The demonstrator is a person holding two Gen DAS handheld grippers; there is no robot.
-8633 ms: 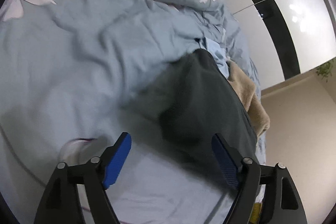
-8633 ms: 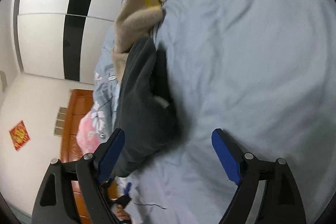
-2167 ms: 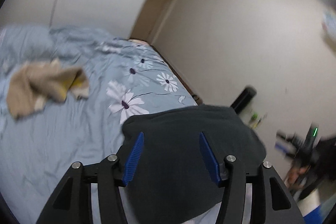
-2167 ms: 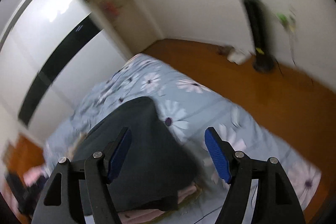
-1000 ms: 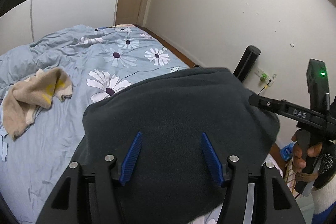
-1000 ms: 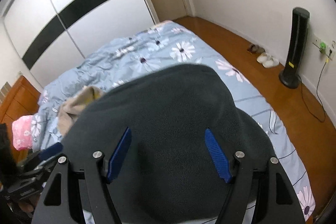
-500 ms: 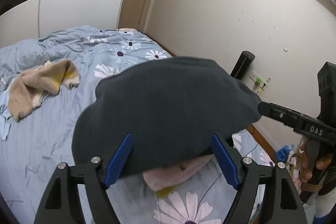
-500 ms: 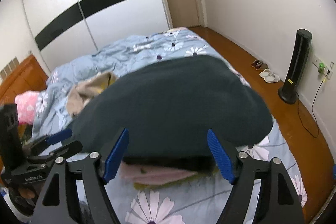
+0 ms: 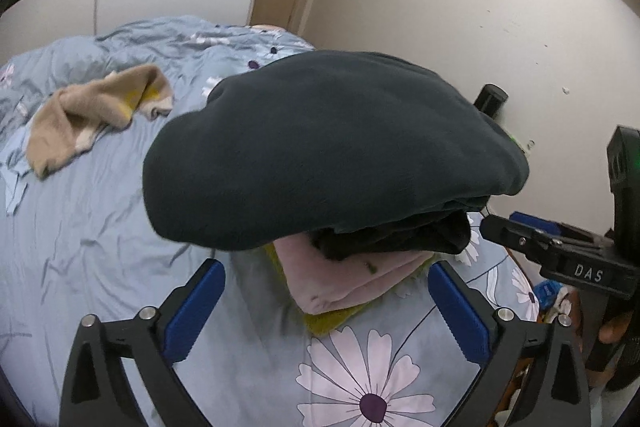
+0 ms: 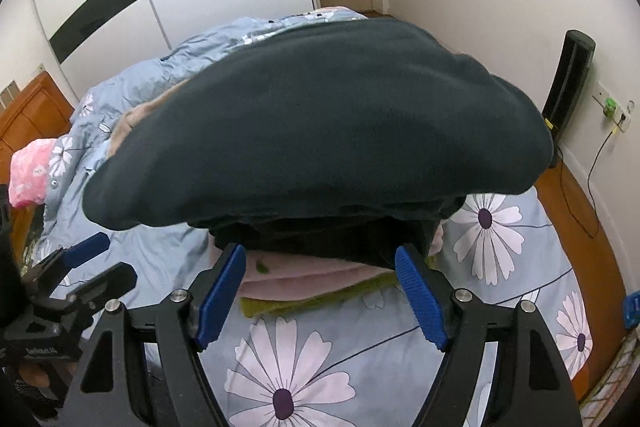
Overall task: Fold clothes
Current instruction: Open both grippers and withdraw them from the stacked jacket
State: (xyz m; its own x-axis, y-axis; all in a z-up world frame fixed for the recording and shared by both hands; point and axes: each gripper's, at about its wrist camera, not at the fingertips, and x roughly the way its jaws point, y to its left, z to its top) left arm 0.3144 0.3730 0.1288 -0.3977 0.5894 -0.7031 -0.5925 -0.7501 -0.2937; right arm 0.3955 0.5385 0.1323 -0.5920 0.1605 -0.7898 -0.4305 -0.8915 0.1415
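Matt, fuzzy dark fleece (image 9: 328, 151) tops a soft pink cloth (image 9: 352, 279); the quilt (image 9: 100, 227) is smooth printed cotton; the floor (image 10: 580, 227) is glossy wood.

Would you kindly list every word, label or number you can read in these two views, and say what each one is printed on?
"DAS": white letters on the black body of the right gripper, seen in the left wrist view.
White lettering on the left gripper, in the right wrist view: too small and blurred to read.
Yellow sticker on the tower fan: unreadable.
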